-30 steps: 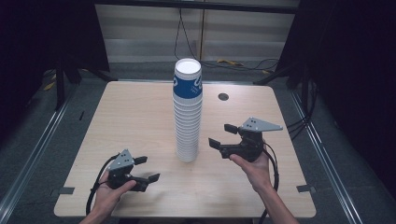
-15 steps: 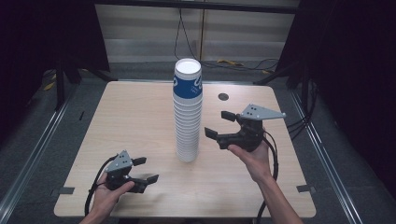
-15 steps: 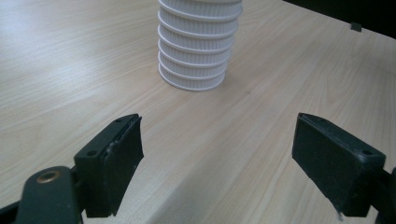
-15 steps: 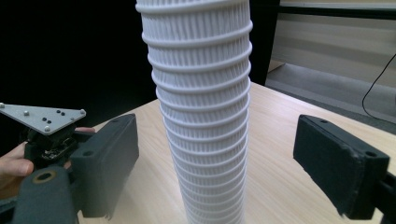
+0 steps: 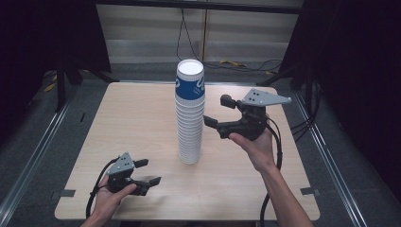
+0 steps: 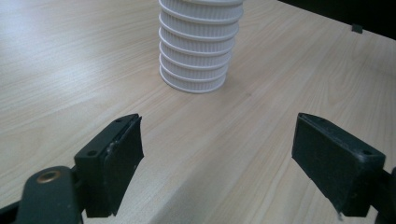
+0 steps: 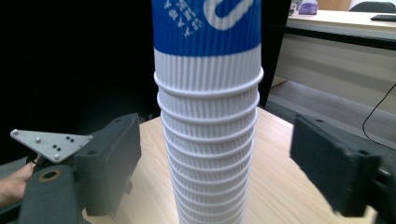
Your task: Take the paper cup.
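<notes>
Near the centre of the tabletop (image 5: pixel 142 118) stands a tall upright stack of ribbed white paper cups (image 5: pixel 190 113), its top cup banded blue. At about three o'clock from the stack the right gripper (image 5: pixel 216 114) is raised level with its upper part, jaws spread wide and holding nothing, the stack between them in the right gripper view but untouched. At roughly seven o'clock, well apart near the front edge, the left gripper (image 5: pixel 147 172) sits low with jaws wide open and empty.

Cup stack (image 7: pixel 208 116) top and base cropped in right gripper view; print partly legible.
</notes>
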